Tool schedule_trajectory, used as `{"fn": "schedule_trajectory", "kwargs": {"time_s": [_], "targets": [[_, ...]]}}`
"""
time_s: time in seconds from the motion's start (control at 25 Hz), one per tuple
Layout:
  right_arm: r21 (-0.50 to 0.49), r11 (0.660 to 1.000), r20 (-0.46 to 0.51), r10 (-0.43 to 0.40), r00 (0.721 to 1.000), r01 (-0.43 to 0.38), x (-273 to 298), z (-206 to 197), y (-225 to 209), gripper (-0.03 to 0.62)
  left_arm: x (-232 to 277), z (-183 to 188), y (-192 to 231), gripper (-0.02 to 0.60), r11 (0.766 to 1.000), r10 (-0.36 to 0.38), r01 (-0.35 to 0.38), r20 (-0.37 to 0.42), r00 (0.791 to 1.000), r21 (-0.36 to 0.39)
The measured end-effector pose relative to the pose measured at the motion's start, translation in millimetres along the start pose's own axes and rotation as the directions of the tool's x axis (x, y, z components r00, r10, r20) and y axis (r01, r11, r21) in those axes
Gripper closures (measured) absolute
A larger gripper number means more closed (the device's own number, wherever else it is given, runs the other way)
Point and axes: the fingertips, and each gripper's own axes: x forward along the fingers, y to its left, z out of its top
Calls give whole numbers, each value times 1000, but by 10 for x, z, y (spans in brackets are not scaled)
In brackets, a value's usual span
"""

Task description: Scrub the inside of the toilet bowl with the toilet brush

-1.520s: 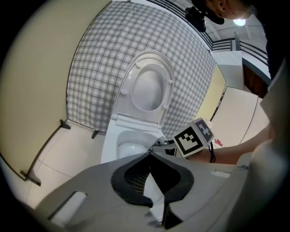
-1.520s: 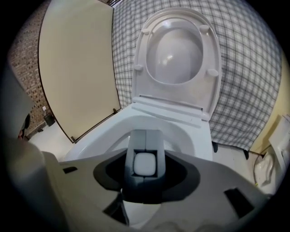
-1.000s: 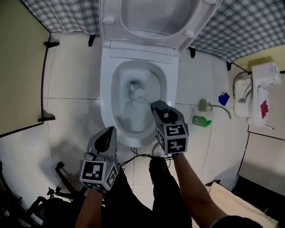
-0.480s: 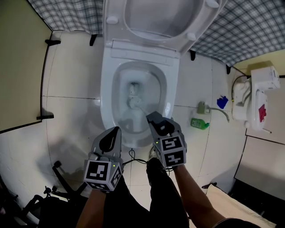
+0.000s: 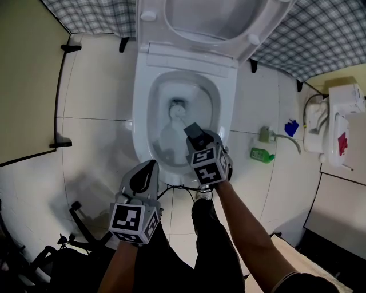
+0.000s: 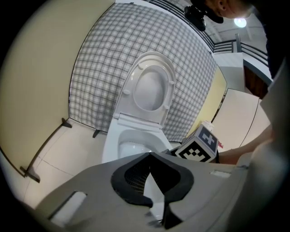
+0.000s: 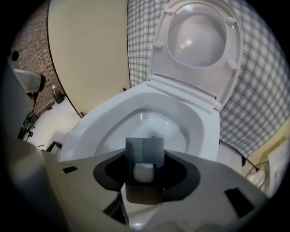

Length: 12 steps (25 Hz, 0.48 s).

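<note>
Low in the head view, the left tool (image 5: 146, 170) hangs over the floor tiles just short of the toilet's front edge. Its jaws are closed together on nothing, and it plays no part in the scrubbing. It is best left parked there, clear of the rim.

Just above and to its right, the right tool (image 5: 193, 131) points steeply down over the front of the toilet bowl (image 5: 143, 123). Its jaws are clamped on the white handle of the toilet brush (image 7: 144, 172), which fills the gap between the pads. The handle runs forward into the bowl, and the brush head (image 5: 178, 107) sits low at the middle, near the drain.

To scrub well, the grip probably needs to stay firm so the handle cannot twist between the pads. The strokes should come from the wrist, pressing the bristles against the porcelain. They should work round the side walls and up under the rim, not only at the bottom. Slow strokes would limit splashing.

Further up the frame the lid (image 5: 211, 17) stands raised, well out of the way. A green bottle (image 5: 262, 154) lies on the floor at right, well apart.
</note>
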Motion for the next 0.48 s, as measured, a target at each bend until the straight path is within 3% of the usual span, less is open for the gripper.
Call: {"fn": "schedule_trajectory", "kwargs": {"time_s": [0.24, 0.48], "targets": [[71, 993, 86, 87, 993, -93, -502, 89, 83, 395, 24, -91, -82, 571, 1000, -12, 12, -15, 1000, -14], [157, 984, 193, 47, 980, -78, -500, 206, 29, 395, 96, -65, -142, 571, 1000, -26, 26, -12, 1000, -13]]}}
